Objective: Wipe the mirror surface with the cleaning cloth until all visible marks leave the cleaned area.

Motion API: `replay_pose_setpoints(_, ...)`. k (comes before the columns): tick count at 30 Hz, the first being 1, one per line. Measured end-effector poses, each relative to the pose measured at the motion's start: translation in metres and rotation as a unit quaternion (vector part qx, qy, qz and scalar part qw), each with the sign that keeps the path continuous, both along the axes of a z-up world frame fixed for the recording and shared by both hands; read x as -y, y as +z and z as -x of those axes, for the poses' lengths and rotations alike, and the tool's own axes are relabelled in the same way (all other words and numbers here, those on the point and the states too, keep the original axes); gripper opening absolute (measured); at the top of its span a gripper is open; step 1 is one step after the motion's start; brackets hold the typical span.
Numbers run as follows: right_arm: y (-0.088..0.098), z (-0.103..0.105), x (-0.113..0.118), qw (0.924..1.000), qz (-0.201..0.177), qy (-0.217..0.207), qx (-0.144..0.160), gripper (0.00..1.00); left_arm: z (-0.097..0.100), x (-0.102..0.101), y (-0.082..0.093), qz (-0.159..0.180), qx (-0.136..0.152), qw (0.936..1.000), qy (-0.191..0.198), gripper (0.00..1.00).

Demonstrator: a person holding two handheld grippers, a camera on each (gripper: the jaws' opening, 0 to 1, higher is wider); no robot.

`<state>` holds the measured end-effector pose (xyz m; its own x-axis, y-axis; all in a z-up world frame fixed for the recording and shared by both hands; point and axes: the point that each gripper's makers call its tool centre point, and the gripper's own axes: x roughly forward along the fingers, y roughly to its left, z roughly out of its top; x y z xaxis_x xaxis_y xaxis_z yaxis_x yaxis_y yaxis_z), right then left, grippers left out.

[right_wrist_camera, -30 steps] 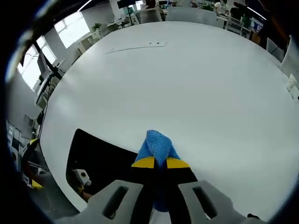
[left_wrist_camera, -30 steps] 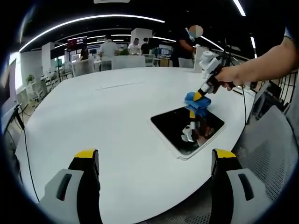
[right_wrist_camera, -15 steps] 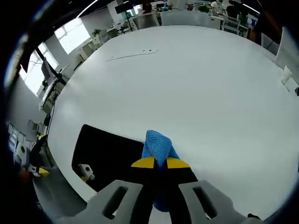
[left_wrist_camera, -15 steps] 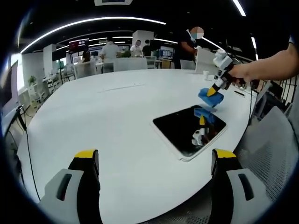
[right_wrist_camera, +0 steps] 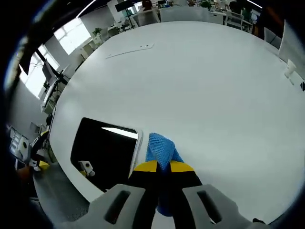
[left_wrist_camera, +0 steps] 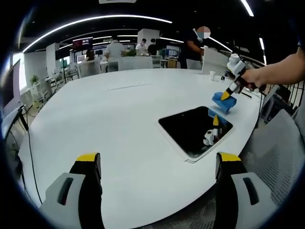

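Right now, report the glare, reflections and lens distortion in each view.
Left gripper view: fisheye bends the white table edge and ceiling light strips into arcs; the dark mirror reflects the blue cleaning cloth and right hand-held gripper. Right gripper view: the table is evenly lit, a bright streak of reflected light crosses the mirror; the windows at upper left are blown out.

People (left_wrist_camera: 114,47) stand beyond the white table (left_wrist_camera: 105,124), near desks.

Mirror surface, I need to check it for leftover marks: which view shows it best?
The left gripper view: the whole mirror lies unobstructed, its dark face showing reflections. The right gripper view shows it smaller and skewed, beside the blue cloth held by the right hand-held gripper.
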<state>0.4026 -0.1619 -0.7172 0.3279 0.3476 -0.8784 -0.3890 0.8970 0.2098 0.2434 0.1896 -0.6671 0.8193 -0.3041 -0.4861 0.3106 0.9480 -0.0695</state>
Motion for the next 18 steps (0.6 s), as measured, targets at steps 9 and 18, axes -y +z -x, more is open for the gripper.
replay_pose_setpoints(9, -0.023, -0.001, 0.007, 0.9995, 0.021, 0.009, 0.02, 0.19, 0.001, 0.0, -0.004, -0.005, -0.01, 0.9999, -0.001, 0.99)
replay_pose_setpoints(18, -0.029, -0.002, 0.016, 0.9957, 0.04, 0.07, 0.046, 0.42, 0.002, -0.001, -0.011, -0.016, -0.016, 0.9997, -0.013, 0.99)
